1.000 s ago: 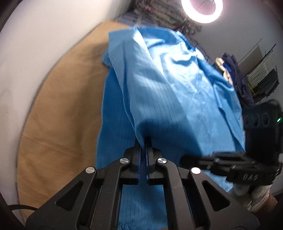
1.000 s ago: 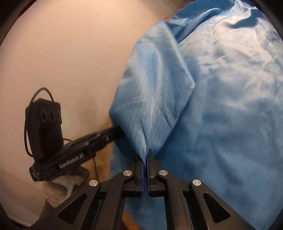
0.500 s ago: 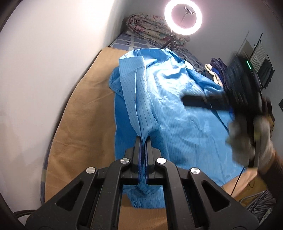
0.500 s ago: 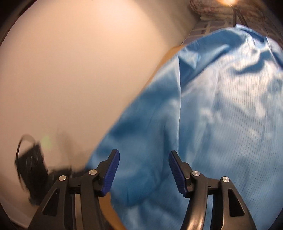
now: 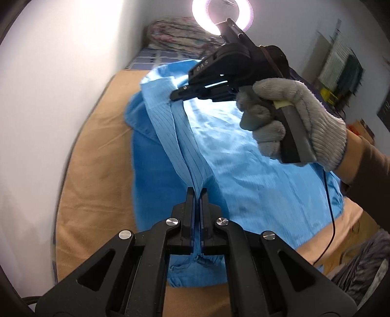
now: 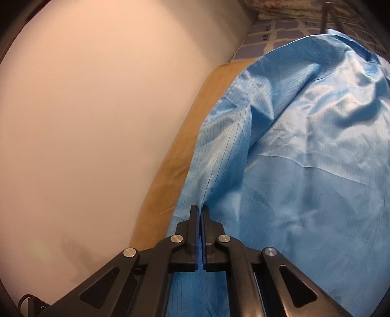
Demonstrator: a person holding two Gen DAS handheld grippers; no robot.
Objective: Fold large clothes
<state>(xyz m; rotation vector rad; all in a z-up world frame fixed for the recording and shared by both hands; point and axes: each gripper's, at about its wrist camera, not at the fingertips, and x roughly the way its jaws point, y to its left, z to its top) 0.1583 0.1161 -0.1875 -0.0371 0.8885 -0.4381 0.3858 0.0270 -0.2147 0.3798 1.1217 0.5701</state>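
A large light-blue pinstriped garment (image 5: 243, 156) lies spread on a tan bed cover (image 5: 95, 175). My left gripper (image 5: 197, 192) is shut on a raised fold of the garment near its lower edge. My right gripper (image 6: 199, 212) is shut on a pinch of the same fabric (image 6: 304, 151) further up, by the garment's left edge. In the left wrist view the right gripper (image 5: 178, 94) shows held in a grey-gloved hand (image 5: 299, 122), its tips at the collar end of the fold.
A white wall (image 5: 48, 97) runs along the bed's left side. A ring light (image 5: 221, 14) and a folded patterned quilt (image 5: 175, 36) stand at the far end. Clutter and a rack (image 5: 341, 70) are at the right. A thin black cable (image 5: 329, 219) hangs from the right hand.
My right gripper opened, let go of the fold, moved up toward the collar end and shut on the fabric there. My left gripper kept its hold and lifted back a little.
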